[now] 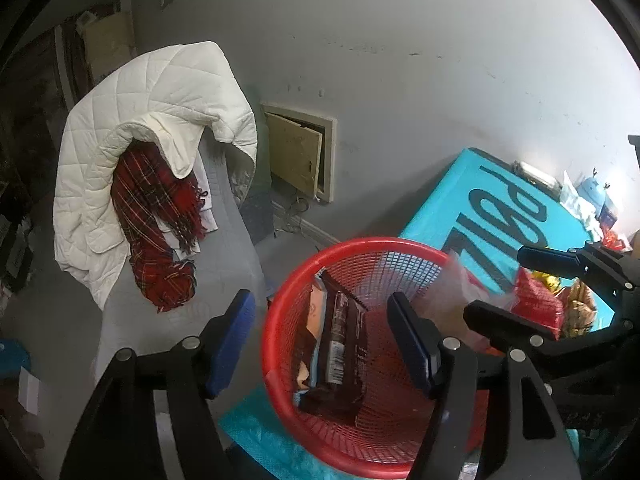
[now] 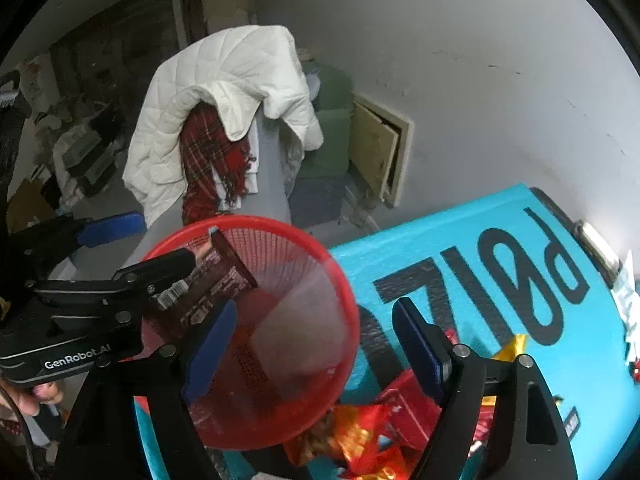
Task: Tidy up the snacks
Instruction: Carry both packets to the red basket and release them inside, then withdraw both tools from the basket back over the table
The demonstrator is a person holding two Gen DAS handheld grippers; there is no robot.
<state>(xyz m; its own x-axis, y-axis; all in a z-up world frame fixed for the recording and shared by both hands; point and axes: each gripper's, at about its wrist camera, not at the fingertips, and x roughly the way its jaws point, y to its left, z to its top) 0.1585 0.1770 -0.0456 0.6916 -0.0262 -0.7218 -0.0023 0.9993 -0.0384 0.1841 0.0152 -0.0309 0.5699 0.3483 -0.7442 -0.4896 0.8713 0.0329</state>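
Both claws gape empty, left claw (image 1: pixel 320 344) over the basket (image 1: pixel 280 300); crinkly light snack packets (image 2: pixel 360 440), lower centre, want pinching at a sealed edge by right claw (image 2: pixel 320 356)

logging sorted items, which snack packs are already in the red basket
The dark brown wrapper and orange pack beside it; the red-and-gold packs lie outside on the teal table.

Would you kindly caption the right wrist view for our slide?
Open right tool above red basket holding a brown snack packet; red wrappers on the turquoise table.
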